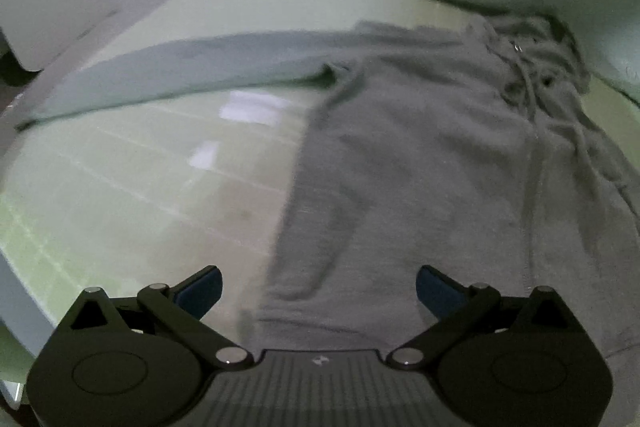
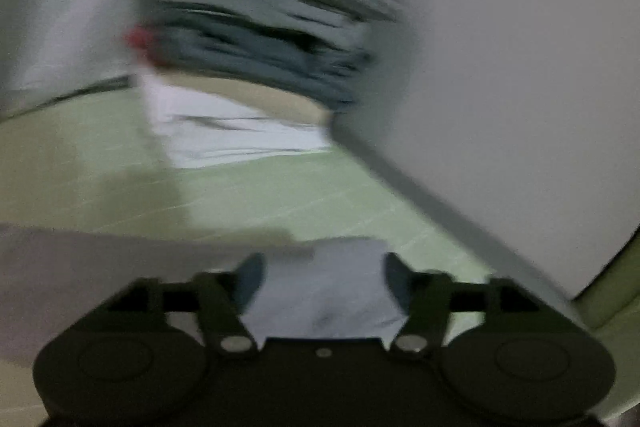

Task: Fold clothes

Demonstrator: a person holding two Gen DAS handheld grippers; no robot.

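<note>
Left hand-held gripper (image 1: 319, 291): jaws wide apart, holding nothing, poised over the hem end of the grey hoodie (image 1: 420, 163).
Hoodie: flat on the green table (image 1: 132, 171); one sleeve (image 1: 168, 67) stretched out sideways.
Right hand-held gripper (image 2: 324, 285): jaws apart; pale cloth (image 2: 324, 291) between them, grip not confirmed (blurred).
Step advice: take the hem corner squarely, fold the sleeve inward first.

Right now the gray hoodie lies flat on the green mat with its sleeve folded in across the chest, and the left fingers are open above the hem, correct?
Not quite. In the left wrist view the gray hoodie lies on the green mat, but its sleeve stretches straight out sideways, not across the chest. The left gripper is open above the hem.
</note>
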